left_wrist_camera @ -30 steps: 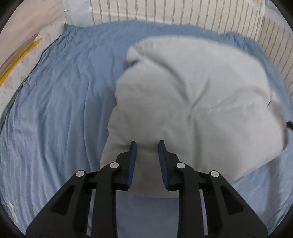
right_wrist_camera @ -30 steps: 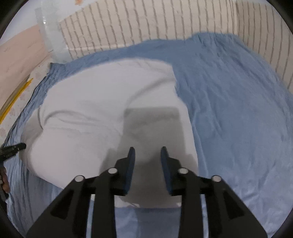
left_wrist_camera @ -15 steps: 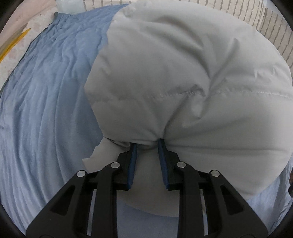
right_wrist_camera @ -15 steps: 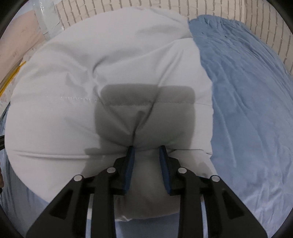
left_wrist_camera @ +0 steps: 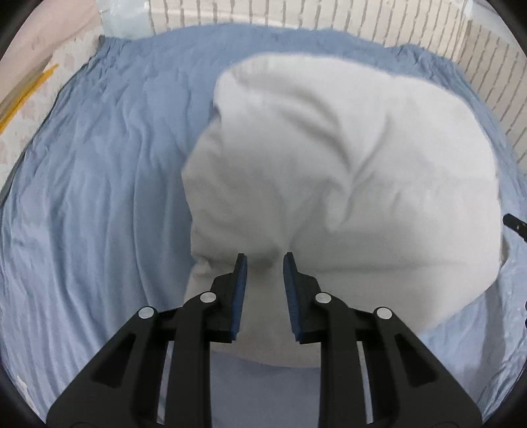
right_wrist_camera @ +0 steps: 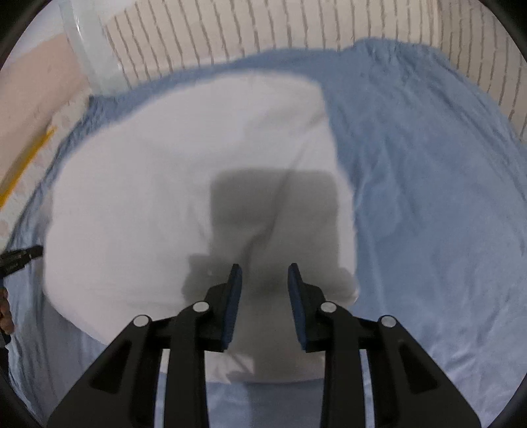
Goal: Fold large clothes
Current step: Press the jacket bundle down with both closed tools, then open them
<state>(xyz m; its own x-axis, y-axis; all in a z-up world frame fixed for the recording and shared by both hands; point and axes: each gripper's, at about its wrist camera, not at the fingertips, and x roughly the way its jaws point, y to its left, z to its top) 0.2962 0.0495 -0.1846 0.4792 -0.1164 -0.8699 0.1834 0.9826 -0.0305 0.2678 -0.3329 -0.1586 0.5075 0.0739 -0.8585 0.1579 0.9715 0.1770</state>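
A puffy white padded garment (left_wrist_camera: 346, 184) lies bunched on a blue bedsheet (left_wrist_camera: 98, 197). It also shows in the right wrist view (right_wrist_camera: 171, 204). My left gripper (left_wrist_camera: 265, 263) is open, its fingertips over the garment's near left edge, with no cloth between them. My right gripper (right_wrist_camera: 265, 273) is open over the garment's near right edge, casting a dark shadow on it. The right gripper's tip shows at the left view's right edge (left_wrist_camera: 515, 225). The left gripper's tip shows at the right view's left edge (right_wrist_camera: 19, 256).
The blue sheet (right_wrist_camera: 428, 197) covers the bed around the garment. A striped headboard or cushion (left_wrist_camera: 329, 16) lines the far side and right side. A pink wall (right_wrist_camera: 29, 92) and yellow strip (left_wrist_camera: 23, 95) lie at the left.
Half a second ago both grippers pinched the garment's edge and held it lifted close to the cameras. Now both have opened and the garment has dropped back onto the sheet.
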